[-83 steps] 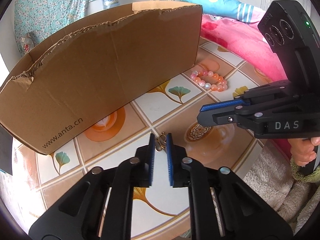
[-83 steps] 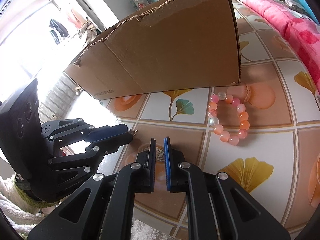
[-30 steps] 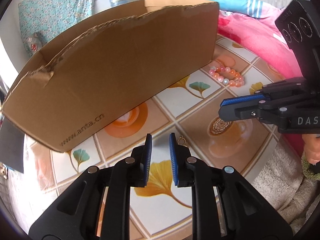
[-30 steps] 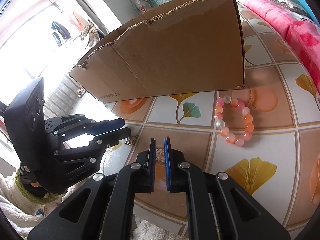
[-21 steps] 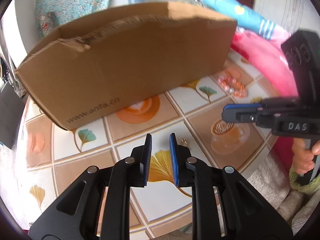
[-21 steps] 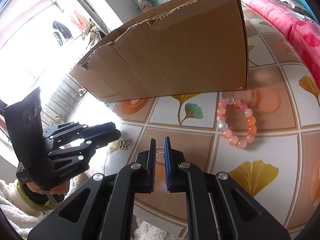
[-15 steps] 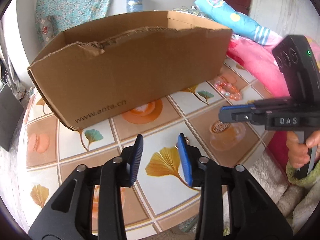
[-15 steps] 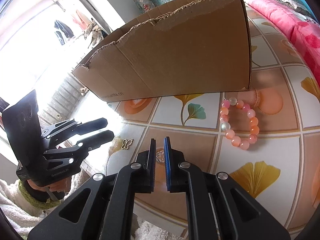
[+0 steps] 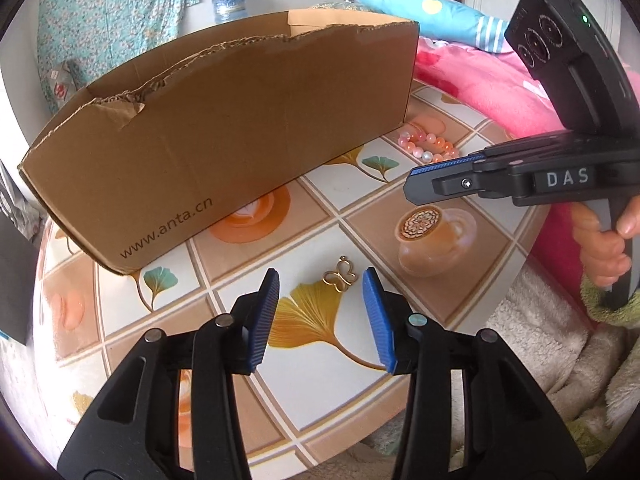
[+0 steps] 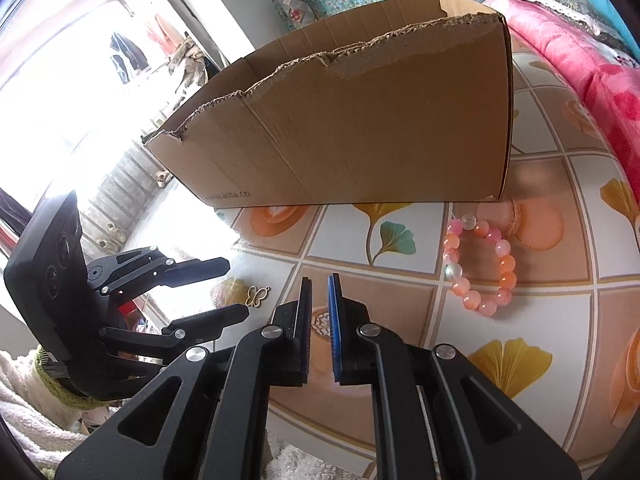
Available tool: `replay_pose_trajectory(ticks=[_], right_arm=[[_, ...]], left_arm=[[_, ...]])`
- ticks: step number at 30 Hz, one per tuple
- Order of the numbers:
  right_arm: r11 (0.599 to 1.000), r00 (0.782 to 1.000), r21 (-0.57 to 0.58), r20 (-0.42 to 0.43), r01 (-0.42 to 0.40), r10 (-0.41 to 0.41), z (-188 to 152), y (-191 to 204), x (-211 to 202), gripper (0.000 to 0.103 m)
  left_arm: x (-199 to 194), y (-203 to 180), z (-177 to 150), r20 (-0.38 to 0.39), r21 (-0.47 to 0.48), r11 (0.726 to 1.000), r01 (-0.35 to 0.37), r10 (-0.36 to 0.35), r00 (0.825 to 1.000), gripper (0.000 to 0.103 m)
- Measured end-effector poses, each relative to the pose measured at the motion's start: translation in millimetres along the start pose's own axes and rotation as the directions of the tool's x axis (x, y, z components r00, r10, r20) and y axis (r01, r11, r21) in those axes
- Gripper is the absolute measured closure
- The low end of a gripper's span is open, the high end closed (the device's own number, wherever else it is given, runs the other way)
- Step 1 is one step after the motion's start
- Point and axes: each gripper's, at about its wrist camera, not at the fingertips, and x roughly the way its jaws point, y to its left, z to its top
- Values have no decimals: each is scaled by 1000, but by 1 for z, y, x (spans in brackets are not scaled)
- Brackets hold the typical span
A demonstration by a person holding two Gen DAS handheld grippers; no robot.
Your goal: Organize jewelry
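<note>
A small gold butterfly pendant (image 9: 335, 278) (image 10: 257, 295) lies flat on the tile-patterned table (image 9: 328, 364). My left gripper (image 9: 321, 278) (image 10: 236, 290) hovers over it, open, with the pendant just ahead of the fingertips and touching neither pad. A pink and orange bead bracelet (image 9: 428, 146) (image 10: 507, 270) lies by the right corner of the open cardboard box (image 9: 240, 132) (image 10: 360, 132). My right gripper (image 10: 319, 282) (image 9: 416, 190) is shut on nothing, held above the table between the pendant and the bracelet.
A pink blanket (image 9: 480, 80) and a blue pillow lie behind the table on the right. White fleece (image 9: 540, 340) covers the near right edge. A water bottle (image 9: 228, 4) stands behind the box. A person's hand (image 9: 604, 248) grips the right handle.
The left gripper's jaws have spread apart and it has drawn back a little. The pendant, earlier beside the right finger, now lies in plain sight ahead of the gap. The right gripper has stayed put.
</note>
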Motion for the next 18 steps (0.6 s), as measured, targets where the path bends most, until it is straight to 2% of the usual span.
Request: replay_pose_trajectory(ticks=[3,5,9,12,18], right_arm=[[1000,1000,13,-3,-5,5,-1,-2,2,94],[1000,1000,16,-3,-3,3,-2,-2,3,94],[1000,1000,15,-2,-7,7,-3,-1,3,94],[1000,1000,14,1,-8,8,-4,-1,2,94],[999,1000,31,12,-12,12,-7,-5,-1,94]], left_arm=[[2,3,0,-18,-86,994,67,-69,997,62],[4,5,-1,-12,-142,986,88,-91,996,62],[5,6,-1,-2,-191,975,110,-112,994,63],[5,9,-1,9,-240,957,160,-163,987,63],[6,11,1,26,-307,928,210,-212,977,63]])
